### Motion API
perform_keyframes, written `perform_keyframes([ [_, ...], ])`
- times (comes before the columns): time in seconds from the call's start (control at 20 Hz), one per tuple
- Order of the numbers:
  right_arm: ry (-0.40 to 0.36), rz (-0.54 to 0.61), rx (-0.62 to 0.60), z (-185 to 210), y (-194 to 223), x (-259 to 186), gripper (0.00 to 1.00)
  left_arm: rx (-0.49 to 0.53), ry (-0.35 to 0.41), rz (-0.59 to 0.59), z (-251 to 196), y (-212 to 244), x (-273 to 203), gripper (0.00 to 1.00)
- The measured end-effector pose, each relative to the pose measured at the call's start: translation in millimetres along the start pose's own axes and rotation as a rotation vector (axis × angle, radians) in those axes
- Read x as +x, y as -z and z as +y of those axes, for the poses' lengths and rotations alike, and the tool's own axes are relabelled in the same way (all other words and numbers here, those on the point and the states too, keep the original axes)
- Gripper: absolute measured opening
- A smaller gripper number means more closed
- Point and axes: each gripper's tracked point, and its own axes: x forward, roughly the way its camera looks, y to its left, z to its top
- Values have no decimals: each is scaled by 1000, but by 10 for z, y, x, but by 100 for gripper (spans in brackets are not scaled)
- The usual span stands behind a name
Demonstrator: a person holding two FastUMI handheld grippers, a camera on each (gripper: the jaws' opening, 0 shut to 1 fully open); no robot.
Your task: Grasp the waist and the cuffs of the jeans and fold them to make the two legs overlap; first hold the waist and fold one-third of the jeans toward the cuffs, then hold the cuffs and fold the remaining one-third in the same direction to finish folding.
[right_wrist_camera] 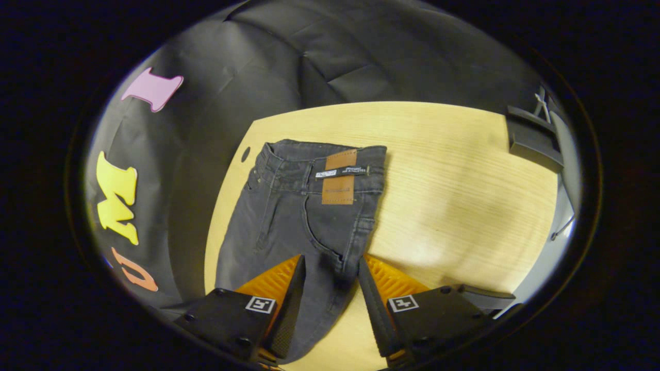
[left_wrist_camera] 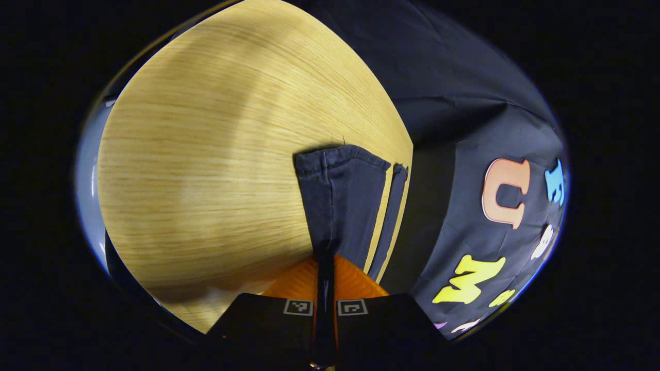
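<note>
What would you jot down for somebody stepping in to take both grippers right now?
Left gripper: shut on a pinch of dark denim, with the leg cuffs lying ahead of it near the table edge.
Right gripper: open, fingers on either side of the jeans just below the seat, not yet pressing.
Jeans: flat on the table, waist at the far end in the right gripper view, brown patch up. The legs look close to overlapping.
Done: legs roughly brought together.
Left: fold the waist third toward the cuffs, then fold the cuff third.
</note>
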Motion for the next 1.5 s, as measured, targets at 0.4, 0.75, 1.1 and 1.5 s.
perform_keyframes([
  [0.4,-21,-24,21,-8,-55,-75,6,8,-15,10,-143,28,-31,4],
  [0.75,-262,-13,56,1261,-431,-573,2,16,159,29,-1313,90,-159,3],
  [1.1,-335,21,32,2140,-694,-69,6,105,117,71,-2061,58,582,3],
  [1.5,-337,2,17,2749,-924,740,5,242,84,61,-2618,-50,1555,3],
])
